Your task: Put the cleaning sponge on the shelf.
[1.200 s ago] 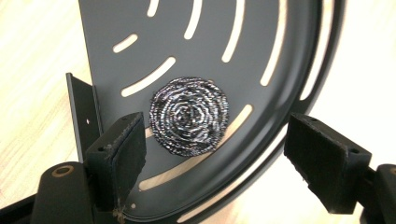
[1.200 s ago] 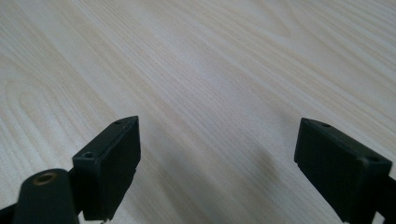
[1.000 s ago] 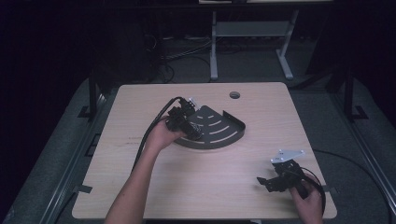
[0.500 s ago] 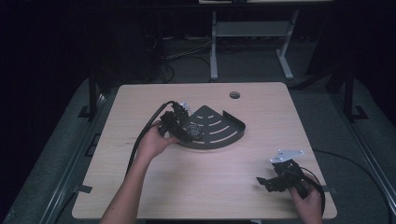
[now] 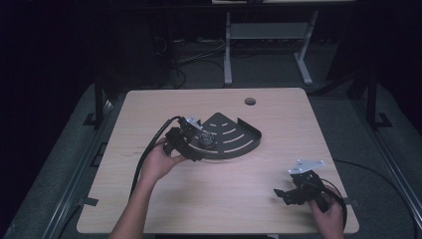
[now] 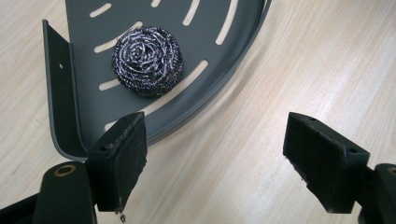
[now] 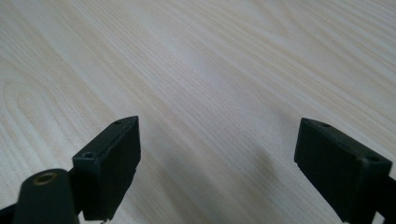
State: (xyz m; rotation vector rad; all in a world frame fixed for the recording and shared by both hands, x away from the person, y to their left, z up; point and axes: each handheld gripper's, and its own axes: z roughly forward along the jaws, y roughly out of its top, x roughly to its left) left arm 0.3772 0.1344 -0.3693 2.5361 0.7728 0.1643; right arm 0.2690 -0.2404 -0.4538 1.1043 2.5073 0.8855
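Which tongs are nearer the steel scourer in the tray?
Left. The left tongs hang open at the tray's corner, just short of the steel scourer. The right tongs sit open over bare table near its front right corner, well away.

A dark grey corner tray (image 6: 84, 84) pierced with pale curved slots carries a silvery, purple-glinting steel scourer (image 6: 147, 60) wound in a spiral, on a pale wood-grain surface (image 6: 289, 60), beside matte black jaws.
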